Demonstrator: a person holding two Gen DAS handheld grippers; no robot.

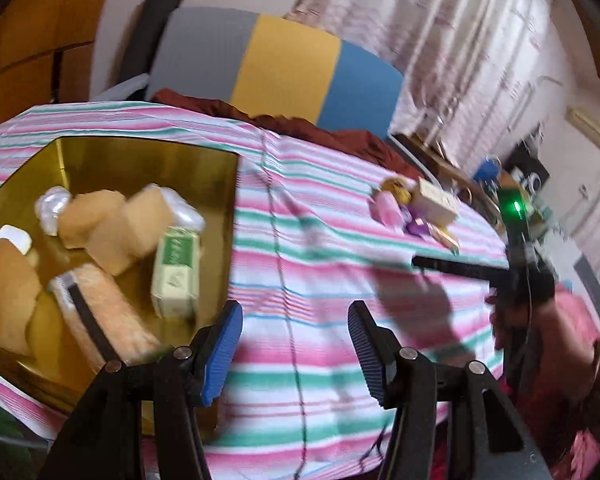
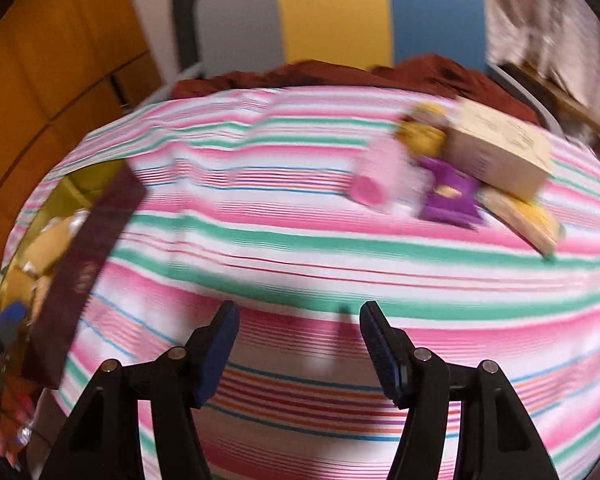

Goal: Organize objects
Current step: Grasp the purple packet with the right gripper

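Both claws, left [image 1: 295,350] and right [image 2: 300,350], hang released and empty over the striped bench [image 2: 300,248]. A gold box [image 1: 148,156] holds wrapped items; a purple packet [image 2: 450,196] lies well apart.

2 wrist fisheyes, low over the striped counter [image 2: 300,240]

Left view faces the gold box [image 1: 148,160] at 10 o'clock, close; right view sees it at 9. Both share the far item cluster [image 2: 452,168] and striped chair [image 1: 284,68].

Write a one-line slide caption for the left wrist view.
Open left gripper hovers beside a gold box of packets; loose items wait across the striped cloth.
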